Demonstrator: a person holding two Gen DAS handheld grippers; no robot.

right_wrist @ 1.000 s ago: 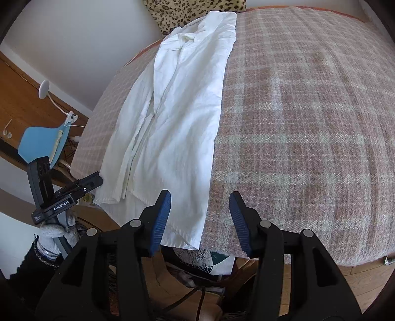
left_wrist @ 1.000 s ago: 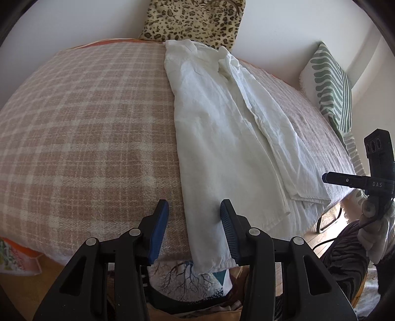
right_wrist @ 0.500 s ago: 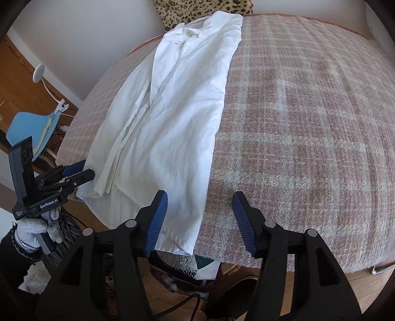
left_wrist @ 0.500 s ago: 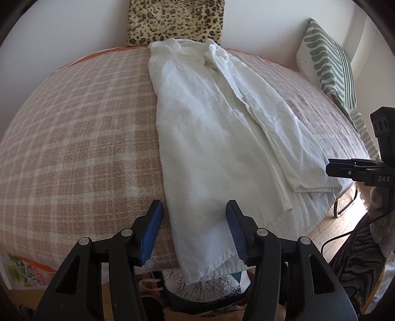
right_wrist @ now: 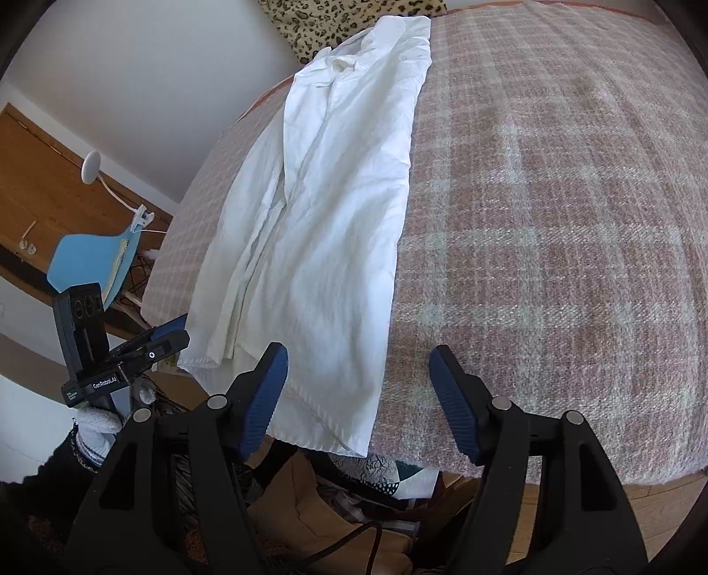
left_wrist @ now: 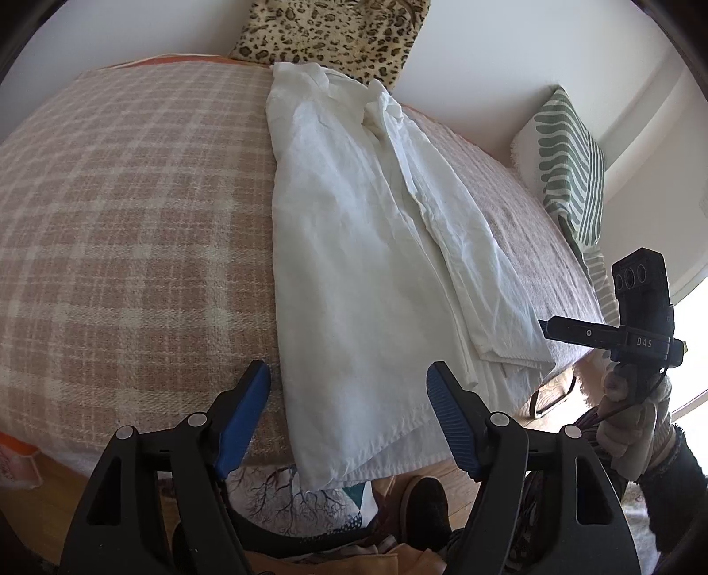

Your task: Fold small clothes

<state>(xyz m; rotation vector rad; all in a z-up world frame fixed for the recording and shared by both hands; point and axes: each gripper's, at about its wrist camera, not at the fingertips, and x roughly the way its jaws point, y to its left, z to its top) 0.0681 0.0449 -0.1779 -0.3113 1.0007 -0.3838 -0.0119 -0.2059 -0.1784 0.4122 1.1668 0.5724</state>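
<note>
White cotton, a long shirt (left_wrist: 354,274) lies stretched along the bed, on a pink-and-cream plaid blanket (left_wrist: 124,230), its collar at the far end against a leopard-print cushion (left_wrist: 332,35). It is folded lengthwise into a narrow strip, one sleeve laid along the top, and its hem hangs over the near edge of the bed.

Ahead of the left gripper (left_wrist: 347,393), the hem sits between and just beyond the blue pads; the jaws are spread wide and hold nothing, above the cloth and not touching it. To the right of these jaws the right gripper appears side-on beyond the shirt's right edge, gripped by a gloved hand (left_wrist: 628,424). Farther right, a green-and-white striped cushion (left_wrist: 571,177) leans against the wall.

From the right wrist view, the right gripper (right_wrist: 358,380) also has its jaws spread and empty. The shirt's (right_wrist: 336,199) hem corner lies just ahead of the left pad, while the right pad is over bare blanket (right_wrist: 553,199). Left of these jaws, off the bed's edge, are the left gripper and a blue chair (right_wrist: 88,265).
</note>
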